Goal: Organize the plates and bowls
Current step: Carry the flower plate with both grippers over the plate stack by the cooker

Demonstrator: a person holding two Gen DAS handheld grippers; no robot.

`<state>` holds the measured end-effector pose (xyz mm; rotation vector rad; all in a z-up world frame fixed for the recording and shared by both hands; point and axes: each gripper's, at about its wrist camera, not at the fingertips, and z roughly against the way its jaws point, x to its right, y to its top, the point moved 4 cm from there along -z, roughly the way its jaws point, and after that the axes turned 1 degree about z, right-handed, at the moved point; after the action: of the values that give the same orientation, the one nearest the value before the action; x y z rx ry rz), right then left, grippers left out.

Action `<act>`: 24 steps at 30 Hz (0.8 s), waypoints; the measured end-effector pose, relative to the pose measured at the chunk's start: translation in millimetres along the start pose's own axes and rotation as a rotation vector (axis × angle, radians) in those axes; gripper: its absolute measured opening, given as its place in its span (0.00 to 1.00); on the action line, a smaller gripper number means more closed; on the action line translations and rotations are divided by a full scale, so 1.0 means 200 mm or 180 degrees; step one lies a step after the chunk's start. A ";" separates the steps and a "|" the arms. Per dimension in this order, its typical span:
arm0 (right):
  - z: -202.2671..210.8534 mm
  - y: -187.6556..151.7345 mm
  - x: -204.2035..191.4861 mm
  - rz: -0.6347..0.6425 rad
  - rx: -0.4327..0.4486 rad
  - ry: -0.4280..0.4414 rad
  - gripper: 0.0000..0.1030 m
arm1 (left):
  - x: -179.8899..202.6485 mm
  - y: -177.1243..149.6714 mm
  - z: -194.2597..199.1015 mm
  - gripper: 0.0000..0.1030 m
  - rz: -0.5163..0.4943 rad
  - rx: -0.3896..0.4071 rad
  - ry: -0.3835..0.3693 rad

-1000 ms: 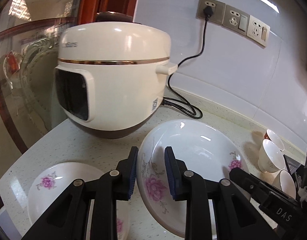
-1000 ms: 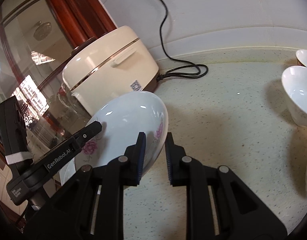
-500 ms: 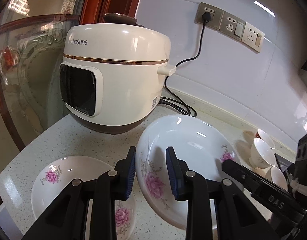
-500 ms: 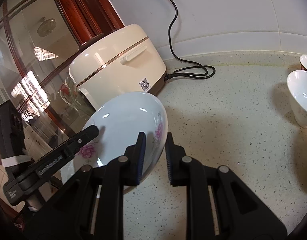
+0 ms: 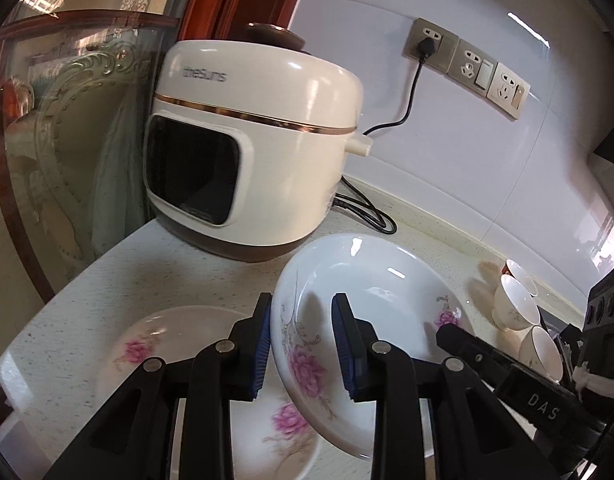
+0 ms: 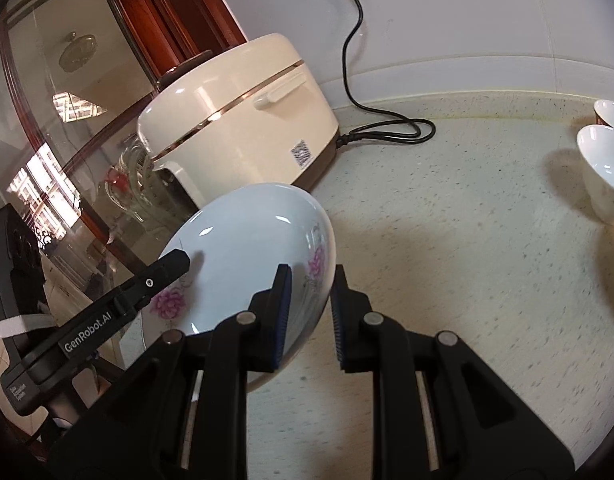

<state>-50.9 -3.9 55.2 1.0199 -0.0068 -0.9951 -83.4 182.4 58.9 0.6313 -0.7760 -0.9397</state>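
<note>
The speckled countertop [image 6: 447, 240] is stretching along the white wall, carrying everything else. At its far end, by the glass partition, a cream rice cooker [image 5: 251, 148] is sitting with its black cord [image 6: 387, 128] lying coiled just behind it and running up to a wall socket [image 5: 427, 46]. In front of the cooker, a deep white plate with pink flowers [image 5: 371, 288] is being held tilted, raised at the side of the right gripper [image 6: 309, 308], whose blue pads are pinching the plate's near rim, one inside and one outside. From the opposite side, the left gripper [image 5: 301, 344] is straddling the other rim with its jaws spread; the rim is lying against the left pad while the right pad is standing clear inside the plate, so it is not clamping. Partly under that plate's lower edge, a second flowered plate [image 5: 167, 344] is lying flat on the counter. Well apart, toward the right, three small white cups [image 5: 515, 304] are standing close together.
</note>
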 end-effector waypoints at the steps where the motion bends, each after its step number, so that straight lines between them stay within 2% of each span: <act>1: 0.00 0.00 -0.02 0.0002 0.0005 -0.0006 0.22 | -0.02 0.00 0.02 0.29 0.0011 0.0006 -0.0008; 11: -0.03 -0.07 -0.28 0.0061 0.0007 -0.0053 0.22 | -0.25 0.00 0.13 0.32 0.0085 0.0045 -0.0057; 17: -0.09 -0.13 -0.33 -0.0008 -0.0040 -0.0084 0.22 | -0.32 -0.03 0.14 0.32 0.0018 0.0023 -0.0035; 24: -0.14 -0.23 -0.43 0.0136 -0.0110 -0.0247 0.22 | -0.43 -0.08 0.12 0.32 -0.0020 -0.0049 -0.0004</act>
<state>-119.9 68.8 42.0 0.9453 -0.0750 -0.9920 -141.2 248.1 34.9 0.6200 -0.7676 -0.9512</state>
